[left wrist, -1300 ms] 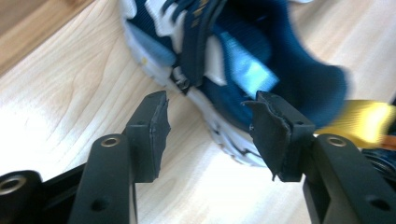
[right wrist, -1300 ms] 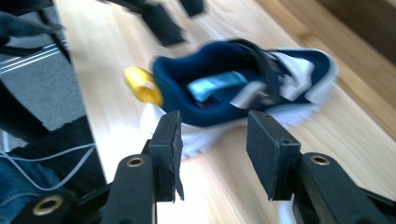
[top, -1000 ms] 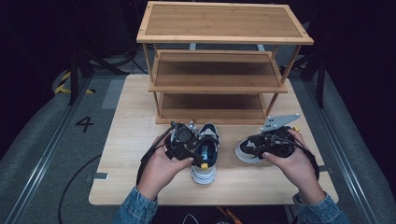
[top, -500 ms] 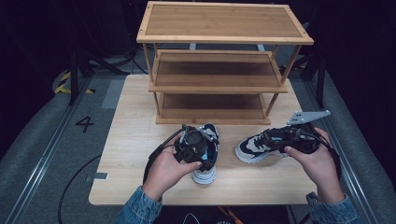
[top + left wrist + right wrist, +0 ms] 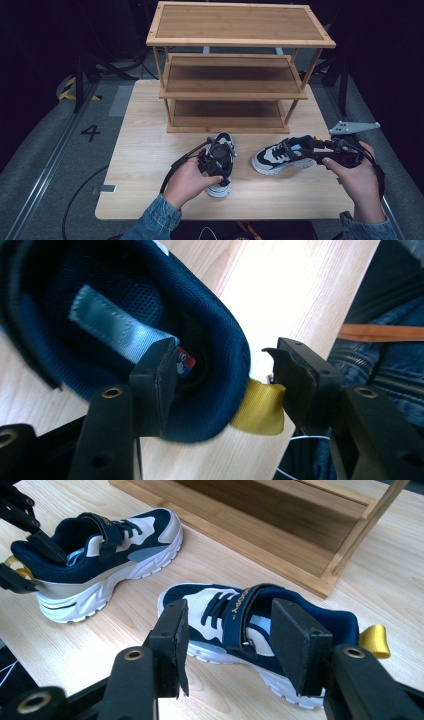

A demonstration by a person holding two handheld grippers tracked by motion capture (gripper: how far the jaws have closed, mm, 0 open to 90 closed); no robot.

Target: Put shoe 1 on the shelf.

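While both shoes sit on the bench, the person seems to be getting ready to lift them onto the wooden shoe rack (image 5: 240, 90).

The left gripper (image 5: 216, 160) is over the heel of the left shoe (image 5: 223, 150), which stands near the middle of the bench, with its toe toward the rack. In the left gripper view one jaw is inside the shoe, beside the light blue tab (image 5: 112, 325), and the other is outside the heel, touching the yellow loop (image 5: 260, 407). The jaws have just been closing, but there is a gap at the heel wall, so the shoe is not pinched yet. To do this well, they should shut on the thick heel wall, not just on the soft loop, which could slip.

The right gripper (image 5: 305, 146) is partly open, and its jaws have just been opening. It holds nothing. The right shoe (image 5: 260, 630) lies in front of it, near the right edge of the bench, with its toe toward the other shoe. The gripper should come down over the heel too.

The rack stands at the far edge of the bench. Its shelves are low and its corner posts are thin, so the shoes must go in flat, between the posts. The black cable (image 5: 180, 167) trails near the left hand (image 5: 192, 180) and could snag.
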